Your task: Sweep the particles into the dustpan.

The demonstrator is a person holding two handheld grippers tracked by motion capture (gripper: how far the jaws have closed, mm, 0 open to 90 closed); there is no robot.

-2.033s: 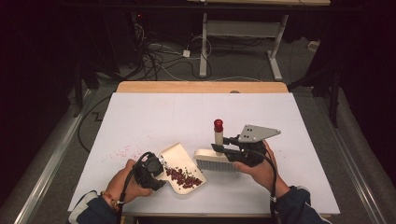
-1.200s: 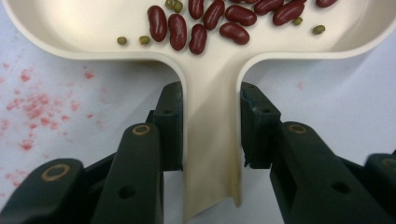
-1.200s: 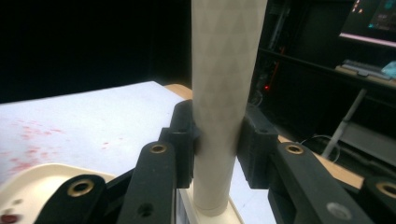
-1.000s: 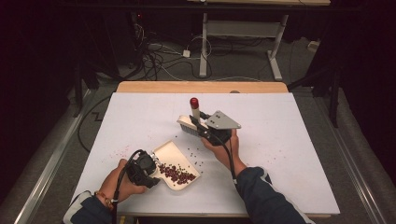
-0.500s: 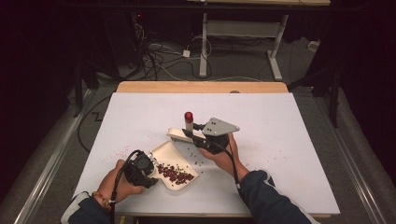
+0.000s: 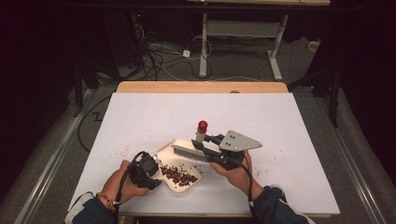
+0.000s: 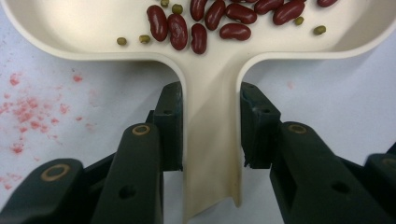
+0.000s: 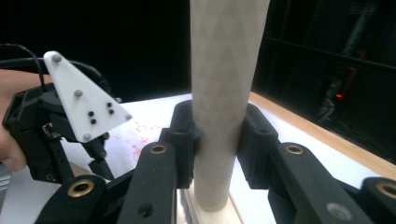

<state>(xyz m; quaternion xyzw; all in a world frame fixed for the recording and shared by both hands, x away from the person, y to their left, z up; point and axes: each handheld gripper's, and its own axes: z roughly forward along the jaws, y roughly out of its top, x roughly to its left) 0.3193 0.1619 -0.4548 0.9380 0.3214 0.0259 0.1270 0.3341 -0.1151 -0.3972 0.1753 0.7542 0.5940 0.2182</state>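
High view: left hand-held gripper (image 6: 148, 171) clamped on dustpan (image 6: 180, 164), right hand-held gripper (image 6: 212, 150) on brush (image 6: 192, 149).

No readable text, label, brand, number or sign anywhere. Nothing printed on the cream dustpan (image 7: 212, 88), on the brush handle (image 8: 223, 93), or on the white desk (image 6: 280, 121). Only plain dots, no letters, on the white three-cornered plate of the left gripper (image 8: 81, 100).
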